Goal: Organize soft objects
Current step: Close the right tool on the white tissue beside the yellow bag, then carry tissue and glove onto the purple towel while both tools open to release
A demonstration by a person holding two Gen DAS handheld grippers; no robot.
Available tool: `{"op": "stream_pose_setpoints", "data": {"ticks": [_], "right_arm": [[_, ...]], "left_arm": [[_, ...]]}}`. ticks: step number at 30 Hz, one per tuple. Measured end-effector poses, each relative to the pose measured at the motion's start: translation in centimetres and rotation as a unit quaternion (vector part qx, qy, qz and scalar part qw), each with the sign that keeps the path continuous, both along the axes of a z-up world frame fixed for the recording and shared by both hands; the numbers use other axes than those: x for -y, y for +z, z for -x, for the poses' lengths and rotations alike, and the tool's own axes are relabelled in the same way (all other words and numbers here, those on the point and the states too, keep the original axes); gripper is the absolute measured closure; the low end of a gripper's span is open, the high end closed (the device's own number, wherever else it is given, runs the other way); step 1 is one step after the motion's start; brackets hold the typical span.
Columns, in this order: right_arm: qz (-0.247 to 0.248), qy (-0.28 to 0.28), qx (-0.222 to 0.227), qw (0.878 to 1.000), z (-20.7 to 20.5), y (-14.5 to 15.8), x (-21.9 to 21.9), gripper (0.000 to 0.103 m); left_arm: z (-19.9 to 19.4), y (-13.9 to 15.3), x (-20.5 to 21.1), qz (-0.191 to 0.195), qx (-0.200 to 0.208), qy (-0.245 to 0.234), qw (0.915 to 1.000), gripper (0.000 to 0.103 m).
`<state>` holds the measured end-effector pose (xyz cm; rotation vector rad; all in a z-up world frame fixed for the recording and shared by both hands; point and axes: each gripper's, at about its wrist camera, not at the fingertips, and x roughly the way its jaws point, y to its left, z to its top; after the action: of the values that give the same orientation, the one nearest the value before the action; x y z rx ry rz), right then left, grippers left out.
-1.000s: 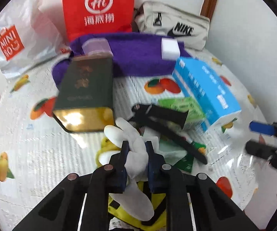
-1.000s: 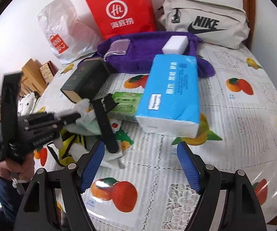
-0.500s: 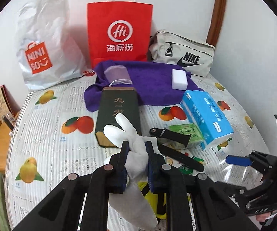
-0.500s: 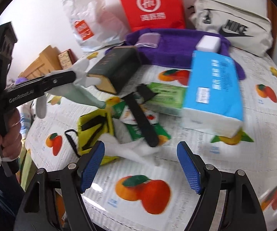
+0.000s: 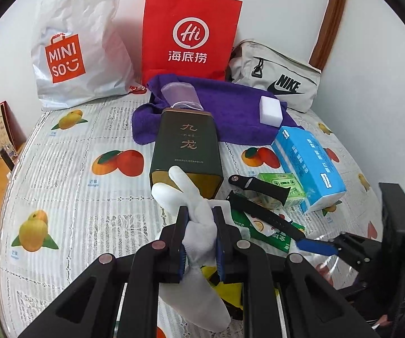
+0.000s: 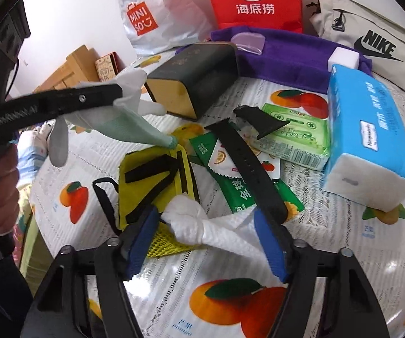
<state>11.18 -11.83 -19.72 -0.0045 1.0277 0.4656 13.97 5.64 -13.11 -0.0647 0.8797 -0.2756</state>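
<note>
Cluttered fruit-print table (image 6: pixel 343 253). The left gripper (image 5: pixel 199 225) pinches a white glove (image 5: pixel 194 214) lifted above it. The right gripper (image 6: pixel 205 242) straddles a knotted white cloth (image 6: pixel 191 219), jaws wide; better it drops lower and centres on the knot before squeezing.

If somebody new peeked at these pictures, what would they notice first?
Probably the white glove pinched in the left gripper, lifted above the fruit-print table. Next, the bright red paper bag standing against the back wall beside the white Miniso bag. Then the blue tissue pack lying on the table's right side.
</note>
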Motion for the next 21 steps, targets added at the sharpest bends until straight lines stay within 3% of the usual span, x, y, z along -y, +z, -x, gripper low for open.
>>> {"op": "stream_pose_setpoints", "data": {"ticks": [1,2,3,9,21], "right_arm": [[0.000,0.002,0.002,1.000,0.0,-0.1,0.1,0.054],[0.004,0.005,0.003,1.000,0.0,0.0,0.2,0.079],[0.009,0.008,-0.001,1.000,-0.1,0.0,0.3,0.081],[0.029,0.007,0.003,1.000,0.3,1.2,1.6,0.081],[-0.010,-0.015,0.039,0.999,1.6,6.2,4.6,0.081]], "left_arm": [[0.0,-0.1,0.0,0.002,-0.001,0.000,1.0000,0.087],[0.0,-0.1,0.0,0.002,-0.001,0.000,1.0000,0.087],[0.1,-0.1,0.0,0.002,-0.001,0.000,1.0000,0.087],[-0.1,-0.1,-0.1,0.010,-0.003,0.005,0.9999,0.087],[0.4,2.6,-0.1,0.023,0.015,0.011,0.9996,0.087]]}}
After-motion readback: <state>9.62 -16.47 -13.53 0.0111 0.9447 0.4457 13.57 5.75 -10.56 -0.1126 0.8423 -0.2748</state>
